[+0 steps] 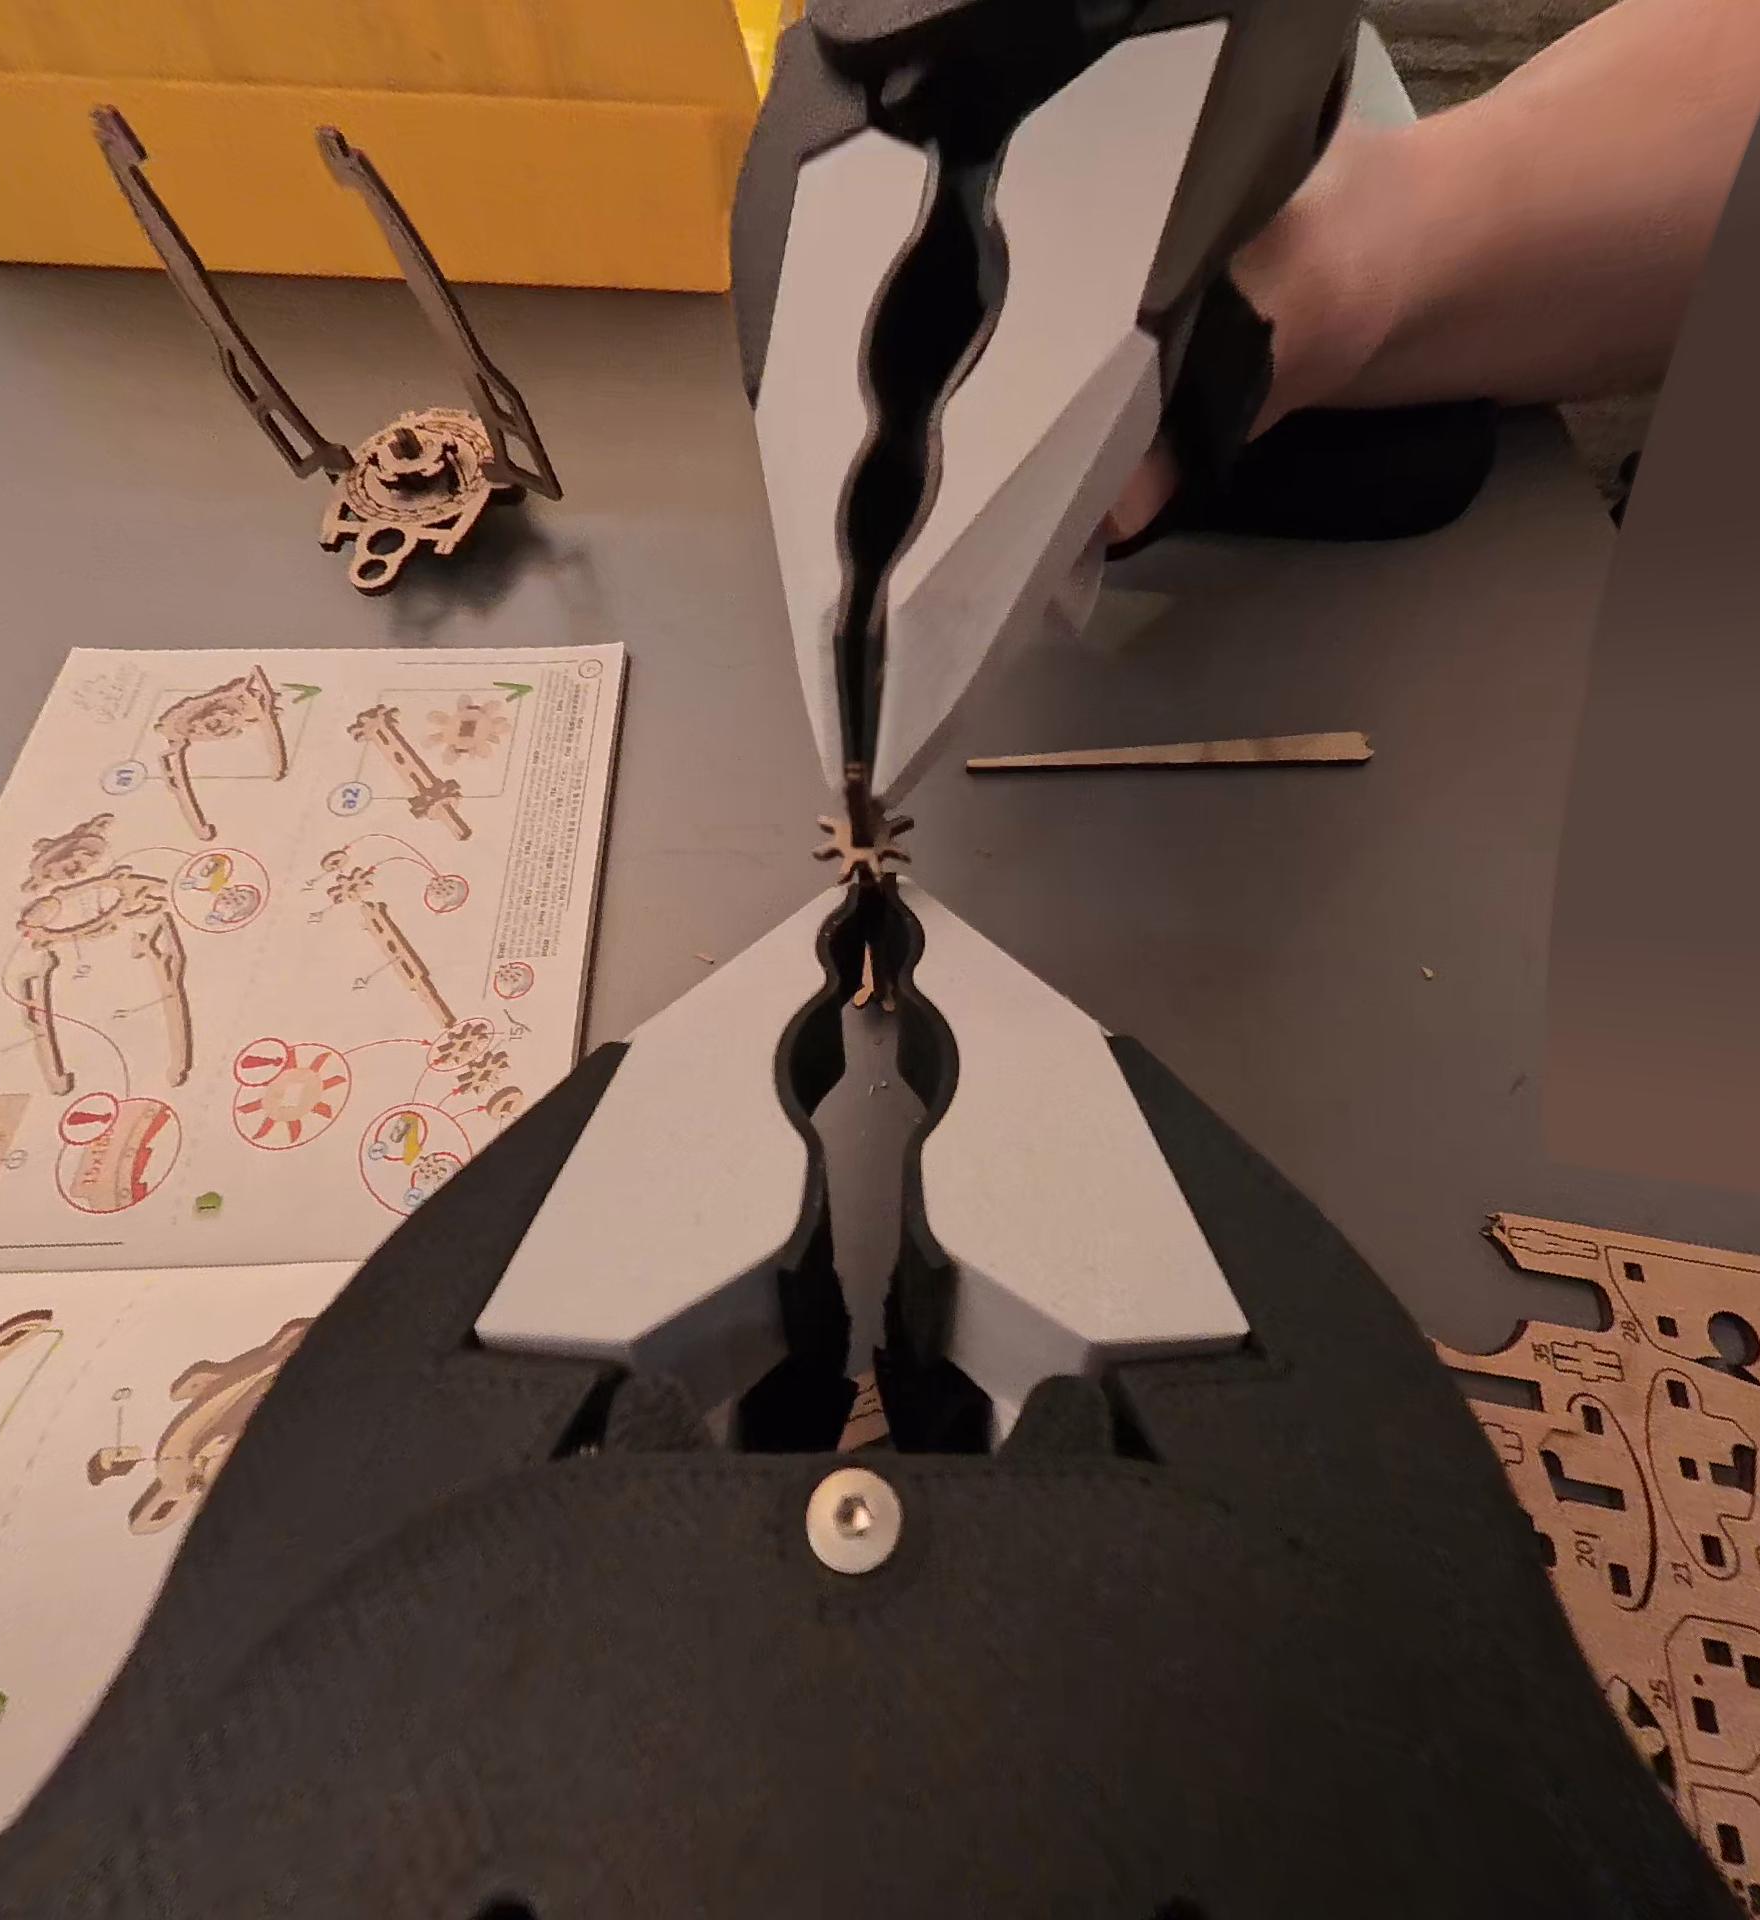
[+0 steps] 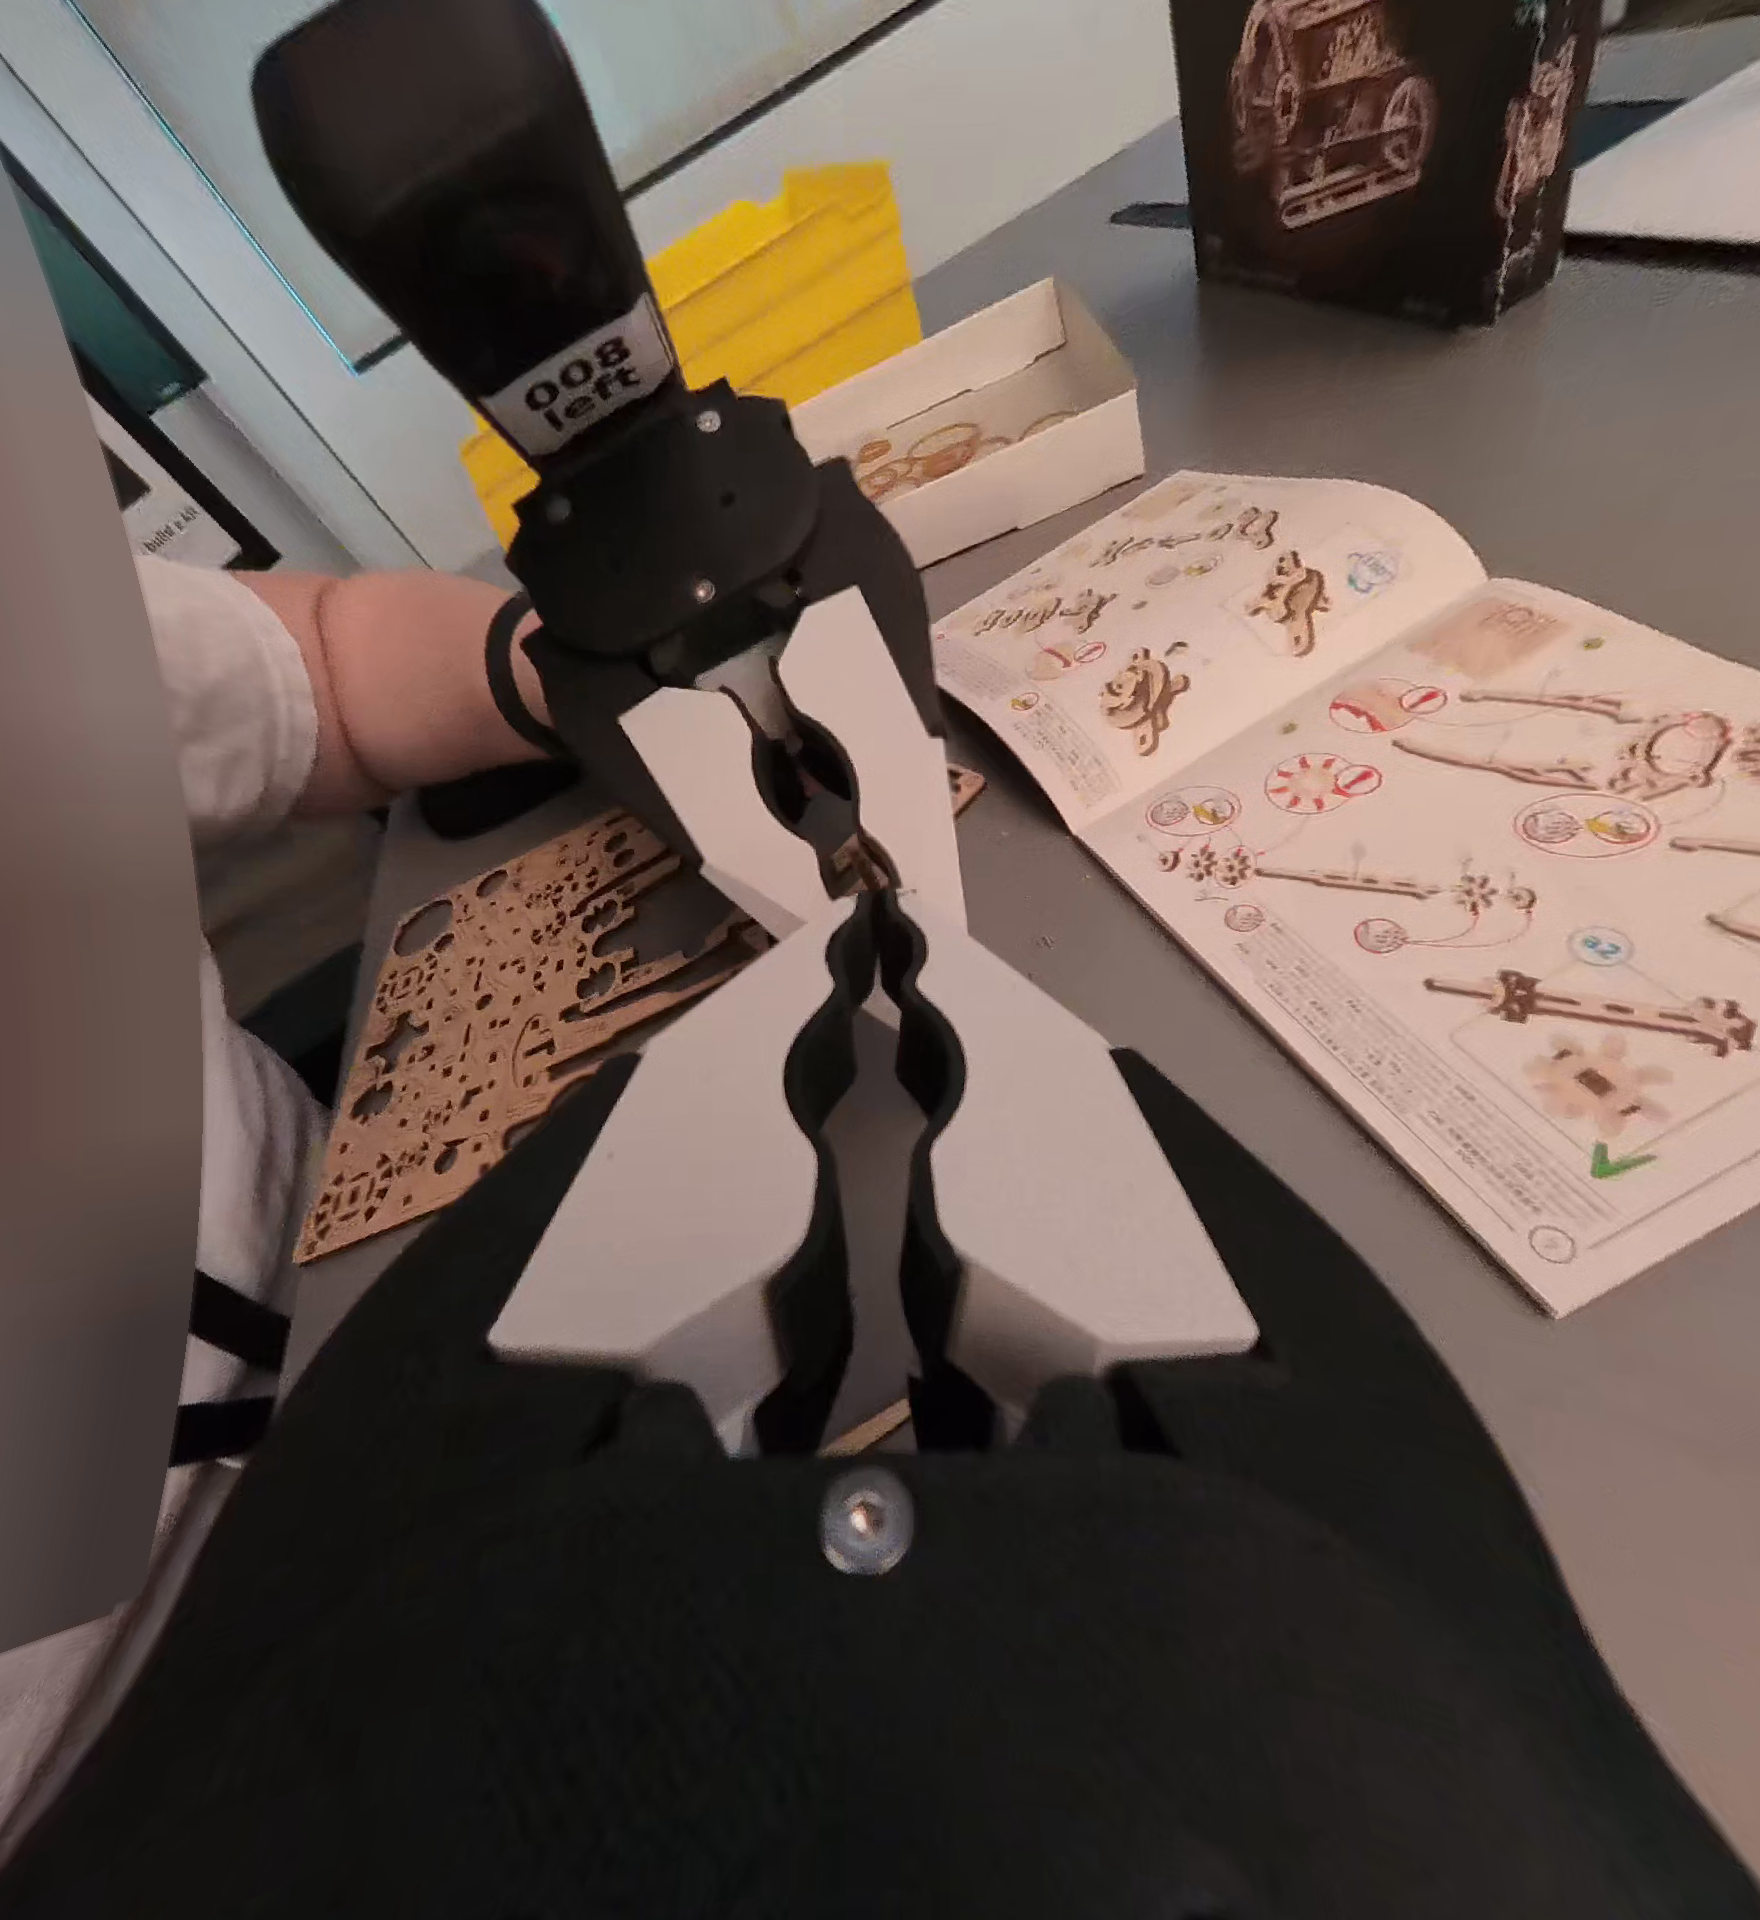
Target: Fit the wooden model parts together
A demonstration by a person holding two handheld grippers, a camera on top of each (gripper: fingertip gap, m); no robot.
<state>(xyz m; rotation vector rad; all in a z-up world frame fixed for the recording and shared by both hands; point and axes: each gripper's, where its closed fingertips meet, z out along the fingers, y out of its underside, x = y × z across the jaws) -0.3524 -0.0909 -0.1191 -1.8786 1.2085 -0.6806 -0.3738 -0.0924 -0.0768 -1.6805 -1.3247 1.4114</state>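
My left claw (image 1: 860, 925) is closed on a thin wooden strip (image 1: 868, 982), its long axis running straight ahead along the fingers; the small toothed gear (image 1: 860, 840) sits at its tip; my right claw (image 1: 855, 764) meets it tip to tip from beyond, pinched onto the far stub; I'd push along that axis.

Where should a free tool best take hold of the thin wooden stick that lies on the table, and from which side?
Grip the wooden stick near its wider right end, coming straight down from above with one tip on each long edge. It lies flat on the grey table and tapers to a fine point at the left, so the thick end gives more to pinch. This is a judgement.
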